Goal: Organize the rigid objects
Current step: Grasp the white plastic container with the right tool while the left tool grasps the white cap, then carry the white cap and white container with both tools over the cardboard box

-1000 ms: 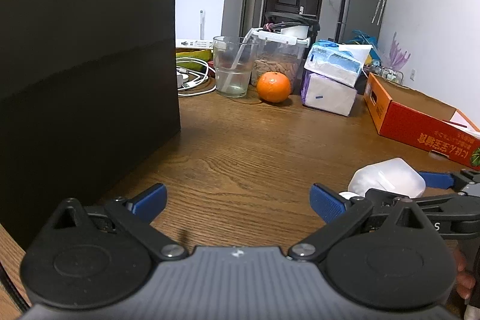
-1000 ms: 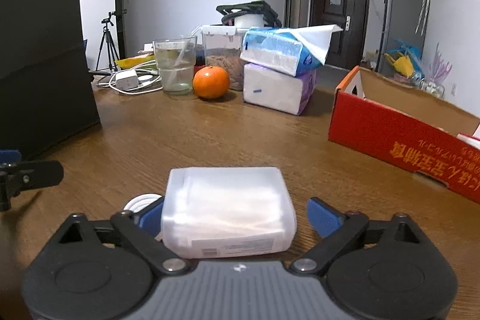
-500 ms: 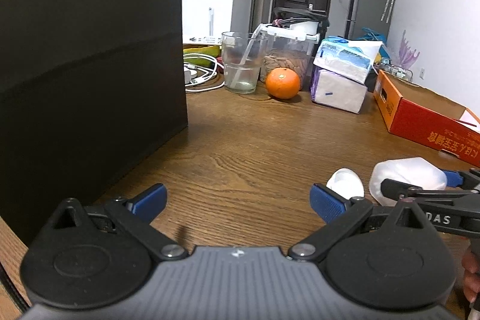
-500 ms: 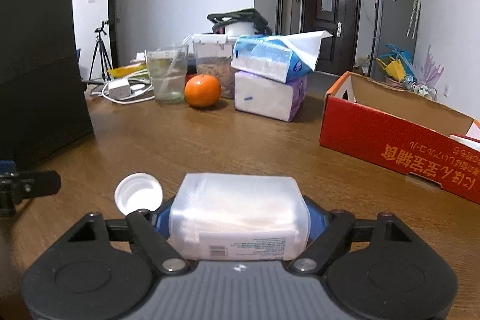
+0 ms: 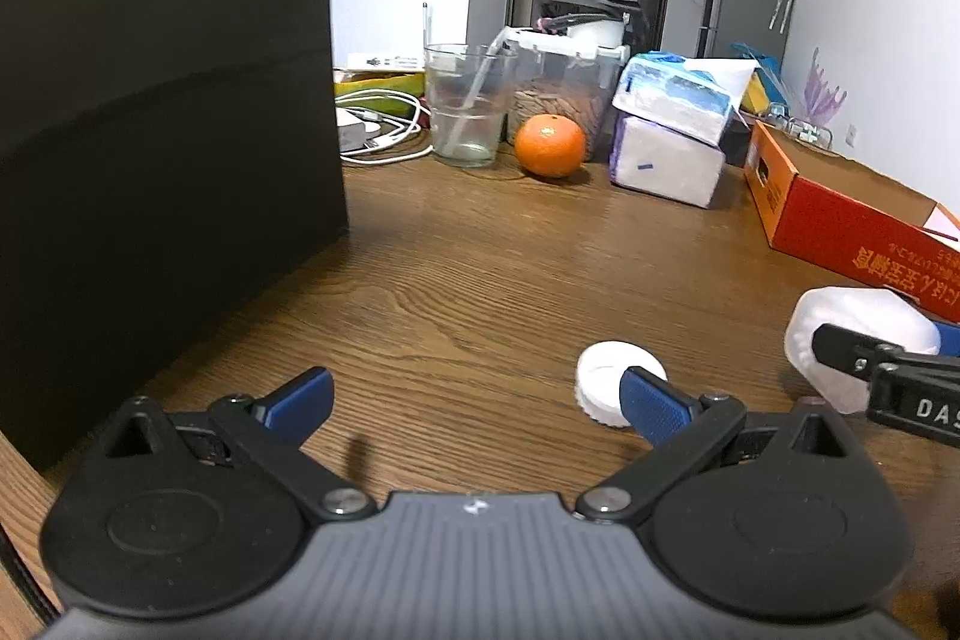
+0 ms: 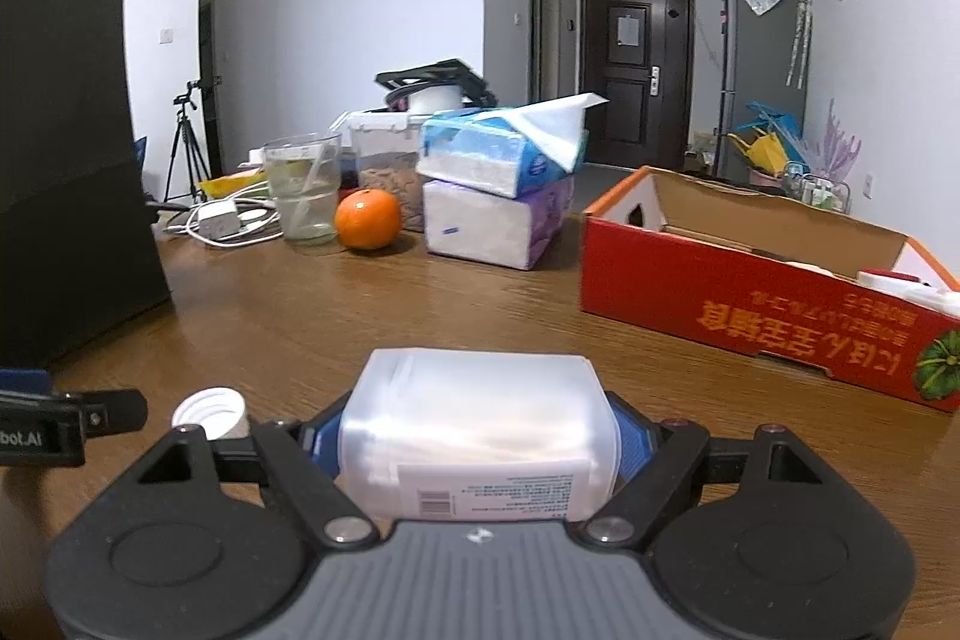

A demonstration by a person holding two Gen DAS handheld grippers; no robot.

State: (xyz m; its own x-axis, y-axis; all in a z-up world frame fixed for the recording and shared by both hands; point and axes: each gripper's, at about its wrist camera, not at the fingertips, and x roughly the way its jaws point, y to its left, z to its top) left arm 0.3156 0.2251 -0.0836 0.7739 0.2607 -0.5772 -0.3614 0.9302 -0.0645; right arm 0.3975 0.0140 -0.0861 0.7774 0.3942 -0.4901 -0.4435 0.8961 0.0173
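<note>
1. The right gripper (image 6: 478,445) has its jaws squeezed tight on a cloudy white plastic bottle (image 6: 477,433). The bottle lies on its side between the blue pads, low over the brown wooden surface (image 6: 420,304).
2. The left gripper (image 5: 474,403) has its jaws spread wide and holds nothing.
3. A small round white plastic cap (image 5: 612,385) lies on the surface, just by the left gripper's right pad. It is near the bottle but apart from it.
4. The step in hand looks like getting the cap and bottle together.
5. Next, I think the left gripper must slide right, put the cap between its pads, and close gently.
6. The red cardboard box (image 6: 762,286) may be where they go.
</note>
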